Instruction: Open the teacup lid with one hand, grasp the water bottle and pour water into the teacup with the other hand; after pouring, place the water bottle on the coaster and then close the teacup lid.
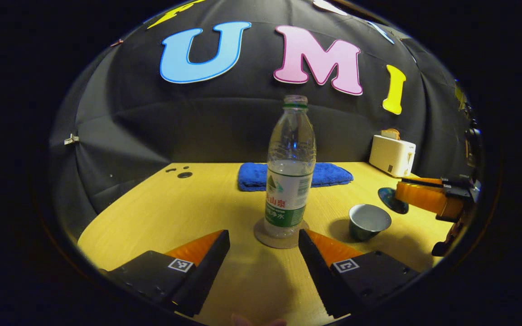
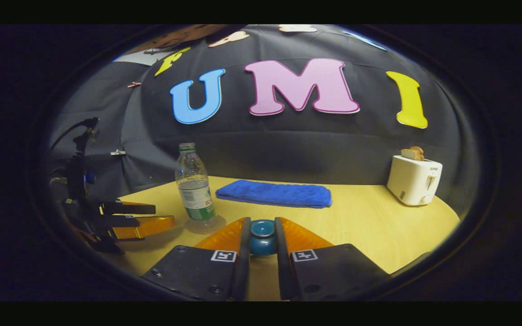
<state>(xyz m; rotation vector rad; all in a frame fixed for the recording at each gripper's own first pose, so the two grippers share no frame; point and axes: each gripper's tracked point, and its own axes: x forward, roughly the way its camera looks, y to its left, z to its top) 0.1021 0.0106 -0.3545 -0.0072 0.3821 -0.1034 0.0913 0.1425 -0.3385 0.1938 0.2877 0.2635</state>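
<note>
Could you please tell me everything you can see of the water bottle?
The water bottle is clear plastic with a green-and-white label, uncapped, about half full. It stands upright on a round coaster on the wooden table, in front of a blue towel. The left claw is open just short of it, not touching.

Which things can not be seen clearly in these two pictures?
- Teacup contents: left gripper view, too dim and small to tell whether water is inside.
- Lid in the right claw: right gripper view, its sides are covered by the fingers.
- Coaster: left gripper view, the water bottle stands on it, hiding its middle.
</note>
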